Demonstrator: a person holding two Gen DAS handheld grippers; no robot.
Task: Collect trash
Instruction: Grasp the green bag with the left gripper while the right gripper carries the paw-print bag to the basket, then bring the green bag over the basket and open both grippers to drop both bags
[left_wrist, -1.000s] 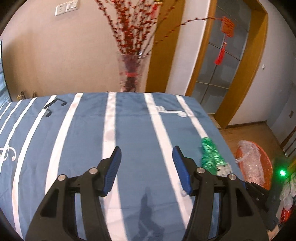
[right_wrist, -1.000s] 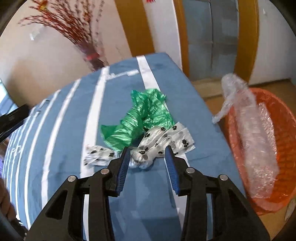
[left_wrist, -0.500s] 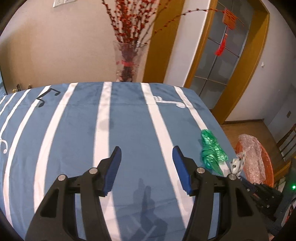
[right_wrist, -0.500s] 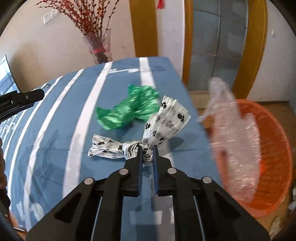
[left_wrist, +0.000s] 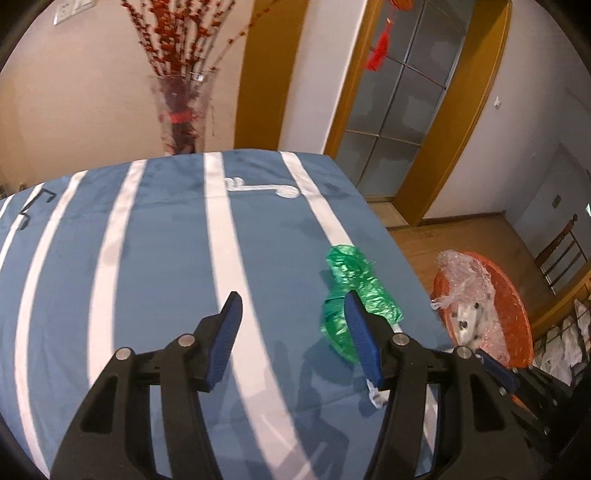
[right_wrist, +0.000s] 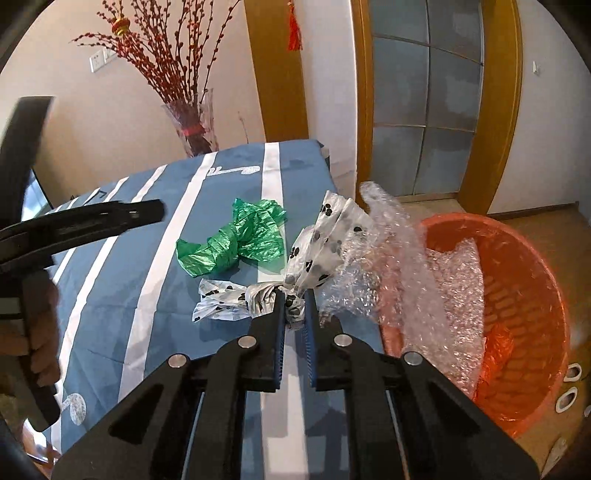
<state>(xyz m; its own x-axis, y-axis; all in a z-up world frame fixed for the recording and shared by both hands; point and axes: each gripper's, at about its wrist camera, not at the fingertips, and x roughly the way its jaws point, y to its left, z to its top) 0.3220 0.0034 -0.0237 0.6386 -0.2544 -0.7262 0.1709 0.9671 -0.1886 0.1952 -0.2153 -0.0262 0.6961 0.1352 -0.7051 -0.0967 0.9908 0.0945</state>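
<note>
Trash in hand is the spotted bag (right_wrist: 314, 254), a white plastic one with black paw prints, pinched at its knotted middle by the right gripper (right_wrist: 294, 308), whose jaws are clamped tight on it. It hangs lifted off the blue striped table (right_wrist: 229, 181), near the edge, probably because the knot gives the firmest hold for a swing over to the orange basket (right_wrist: 517, 310) on the floor just beside the table. Bubble wrap (right_wrist: 413, 266) already spills out of that basket. A green bag (right_wrist: 236, 240) lies crumpled on the table, likely next. From the left side I can see the left gripper (left_wrist: 291, 317) hovering wide apart and empty near the green bag (left_wrist: 351, 284); only the right view shows the clamp on the knot.
</note>
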